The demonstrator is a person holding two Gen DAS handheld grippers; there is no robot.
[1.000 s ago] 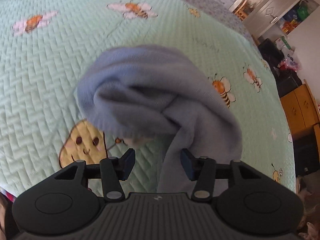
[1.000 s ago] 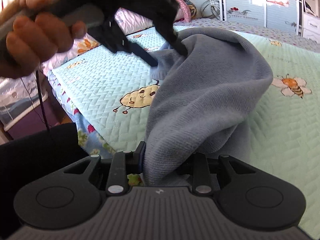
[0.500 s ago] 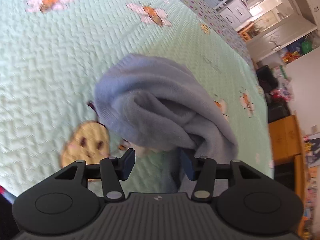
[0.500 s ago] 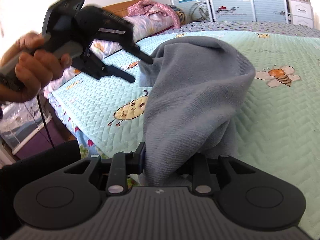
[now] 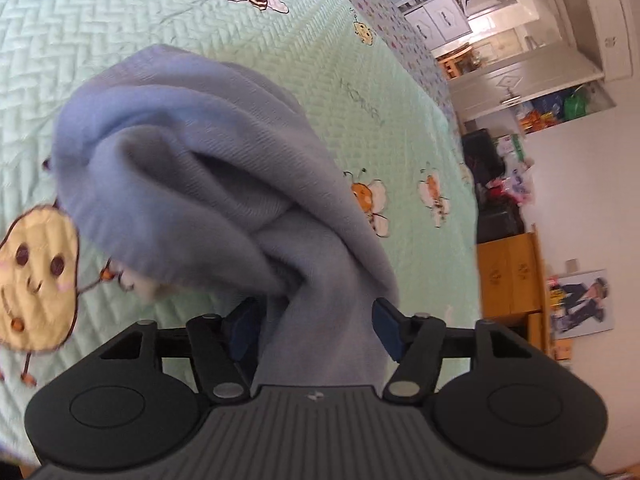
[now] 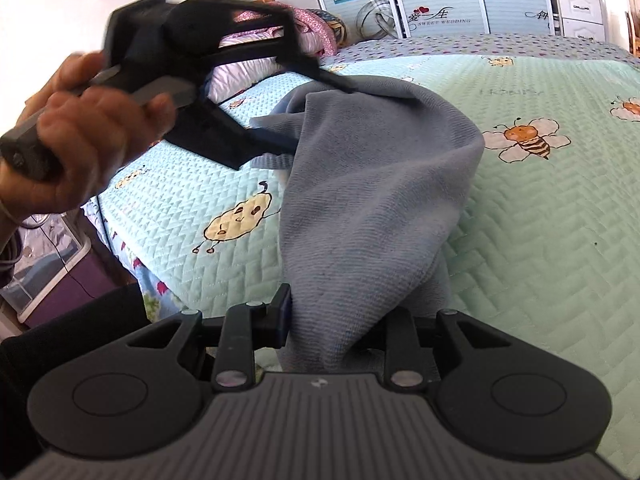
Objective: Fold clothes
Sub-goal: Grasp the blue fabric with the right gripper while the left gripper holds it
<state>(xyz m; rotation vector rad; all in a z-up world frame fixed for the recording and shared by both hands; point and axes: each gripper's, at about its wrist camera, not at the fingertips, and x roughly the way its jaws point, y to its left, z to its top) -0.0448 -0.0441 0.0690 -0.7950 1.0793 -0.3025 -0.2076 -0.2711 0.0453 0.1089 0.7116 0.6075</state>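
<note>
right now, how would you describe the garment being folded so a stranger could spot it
Look at the mint-green quilted bedspread printed with cartoon bees. Lifted above it hangs a grey-blue soft garment, bunched between the left gripper and the right gripper. It is the only plain, unprinted fabric there.

one grey cloth (image 5: 192, 184), two grippers, one bed quilt (image 6: 560, 240), one hand (image 6: 76, 148).

"SWEET WEDDING" in capitals on wardrobe door (image 6: 436, 20), under red hearts and Chinese characters too small to make out. Second door (image 6: 540, 14) at right carries similar script, cut off, unreadable. Faint grey lettering stitched on green quilt (image 6: 510, 92), also seen from left wrist camera (image 5: 366, 100); letters too pale to read.
</note>
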